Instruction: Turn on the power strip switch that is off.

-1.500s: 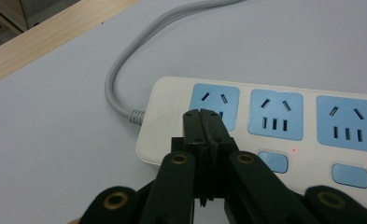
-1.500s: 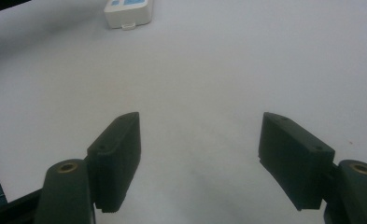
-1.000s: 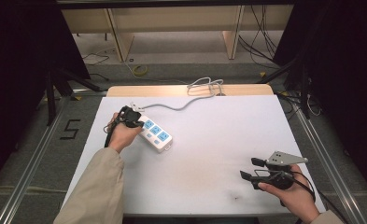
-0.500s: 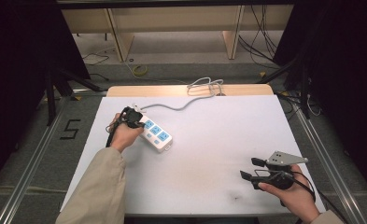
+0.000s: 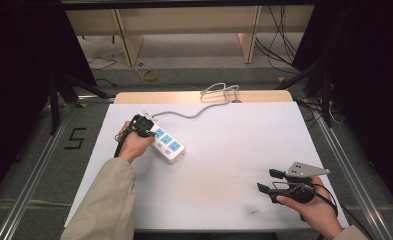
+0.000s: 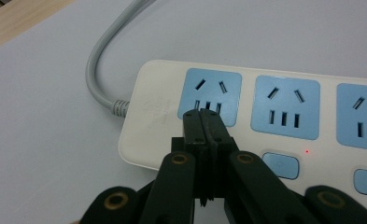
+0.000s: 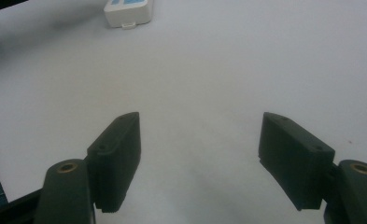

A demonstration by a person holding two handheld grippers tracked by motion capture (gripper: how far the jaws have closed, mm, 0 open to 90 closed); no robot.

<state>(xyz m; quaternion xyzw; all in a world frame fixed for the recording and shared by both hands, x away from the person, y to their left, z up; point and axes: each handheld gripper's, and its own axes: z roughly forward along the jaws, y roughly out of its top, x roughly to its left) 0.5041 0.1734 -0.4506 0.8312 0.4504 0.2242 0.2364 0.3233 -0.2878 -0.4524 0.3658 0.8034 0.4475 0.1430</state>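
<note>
A white power strip (image 5: 168, 145) with three blue sockets lies on the white table (image 5: 234, 150), left of centre. Its grey cable (image 5: 184, 114) runs to the far edge. My left gripper (image 5: 143, 125) sits over the cable end of the strip. In the left gripper view its jaws are pressed together with nothing between them, and the left gripper (image 6: 203, 116) points at the lower edge of the first socket (image 6: 210, 97). Whether the tips touch the strip (image 6: 153, 112) I cannot tell. My right gripper (image 5: 268, 181) is held open near the front right, over bare table.
A small red light (image 6: 307, 151) glows beside a pale blue switch (image 6: 279, 165) on the strip. The cable coils (image 5: 221, 92) at the table's far edge. In the right gripper view the open right gripper (image 7: 200, 140) faces bare table, with the strip's end (image 7: 127, 11) far off.
</note>
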